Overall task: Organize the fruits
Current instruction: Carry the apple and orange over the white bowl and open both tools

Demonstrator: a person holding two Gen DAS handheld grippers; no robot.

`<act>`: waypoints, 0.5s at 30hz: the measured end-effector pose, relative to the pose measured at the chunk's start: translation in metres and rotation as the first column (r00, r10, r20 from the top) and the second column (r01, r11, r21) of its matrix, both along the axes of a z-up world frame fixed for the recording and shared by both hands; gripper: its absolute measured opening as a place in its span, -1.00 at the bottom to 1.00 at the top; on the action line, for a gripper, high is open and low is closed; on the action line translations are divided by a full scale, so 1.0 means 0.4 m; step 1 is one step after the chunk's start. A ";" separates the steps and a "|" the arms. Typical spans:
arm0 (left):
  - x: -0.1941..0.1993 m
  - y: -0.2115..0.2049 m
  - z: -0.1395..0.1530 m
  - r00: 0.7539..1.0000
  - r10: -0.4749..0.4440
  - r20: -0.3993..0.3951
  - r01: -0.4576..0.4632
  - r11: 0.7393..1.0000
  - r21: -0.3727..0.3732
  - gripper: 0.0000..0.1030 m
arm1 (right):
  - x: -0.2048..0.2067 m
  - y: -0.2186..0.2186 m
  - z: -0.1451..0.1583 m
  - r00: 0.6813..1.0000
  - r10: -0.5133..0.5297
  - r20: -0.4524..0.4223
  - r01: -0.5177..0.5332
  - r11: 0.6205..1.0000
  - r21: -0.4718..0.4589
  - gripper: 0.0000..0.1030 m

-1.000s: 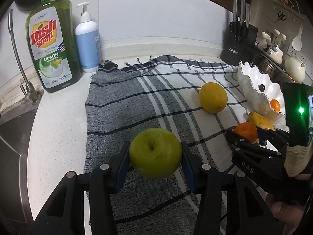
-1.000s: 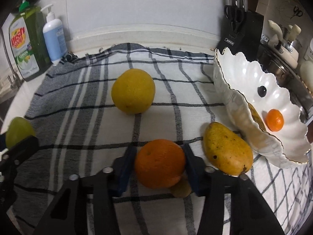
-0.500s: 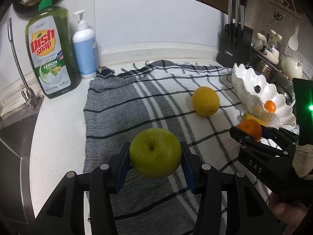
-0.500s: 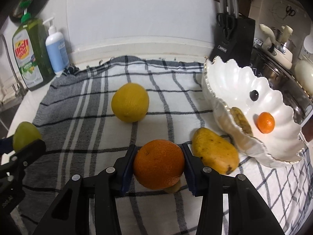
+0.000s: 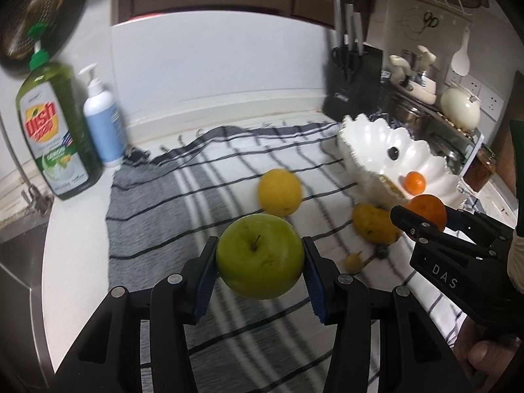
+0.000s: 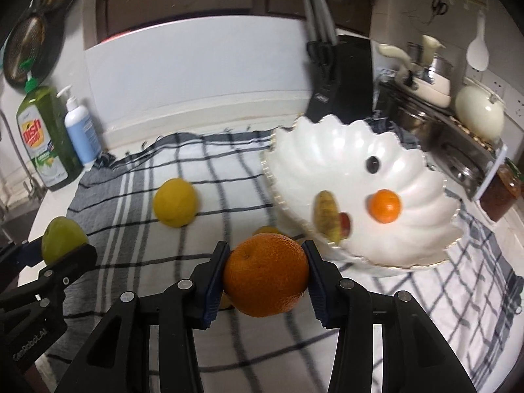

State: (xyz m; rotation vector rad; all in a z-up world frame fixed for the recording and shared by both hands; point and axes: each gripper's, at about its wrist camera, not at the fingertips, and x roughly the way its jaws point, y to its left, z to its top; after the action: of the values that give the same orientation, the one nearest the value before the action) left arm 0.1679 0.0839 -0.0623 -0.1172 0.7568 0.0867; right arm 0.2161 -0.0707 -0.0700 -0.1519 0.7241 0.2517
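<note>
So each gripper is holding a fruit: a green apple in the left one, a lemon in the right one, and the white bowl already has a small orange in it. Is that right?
Not quite. The right gripper holds an orange, not a lemon, as the right wrist view shows. The rest stands: the left gripper holds the green apple, and the white bowl has a small orange in it.

One green apple (image 5: 260, 256) between the left tool's pads, one orange (image 6: 266, 274) between the right tool's. Ahead of the tools on the cloth: one lemon (image 5: 279, 192), one mango (image 5: 373, 226), one small yellow-green fruit (image 5: 353, 261). One white bowl (image 6: 330, 154) ahead-right with one mandarin (image 6: 384, 206), one dark round fruit (image 6: 372, 164), plus two blurred pieces; far left, two bottles: dish soap (image 5: 54, 137), pump bottle (image 5: 101, 121).
</note>
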 end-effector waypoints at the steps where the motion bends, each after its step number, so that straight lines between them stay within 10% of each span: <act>1: 0.004 -0.007 0.004 1.000 -0.004 0.002 0.004 1.000 -0.001 -0.06 | 0.001 -0.008 0.005 1.000 -0.003 0.003 0.003 1.000 -0.002 -0.11; 15: 0.113 -0.161 0.074 0.992 -0.114 0.050 0.114 0.993 0.016 -0.06 | 0.049 -0.177 0.070 0.992 -0.122 0.037 0.120 0.992 0.040 -0.11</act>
State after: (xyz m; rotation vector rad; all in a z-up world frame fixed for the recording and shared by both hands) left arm 0.2133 0.0197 -0.0328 -0.0629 0.7100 -0.0199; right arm 0.2358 -0.1414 -0.0421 -0.0768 0.6867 0.1460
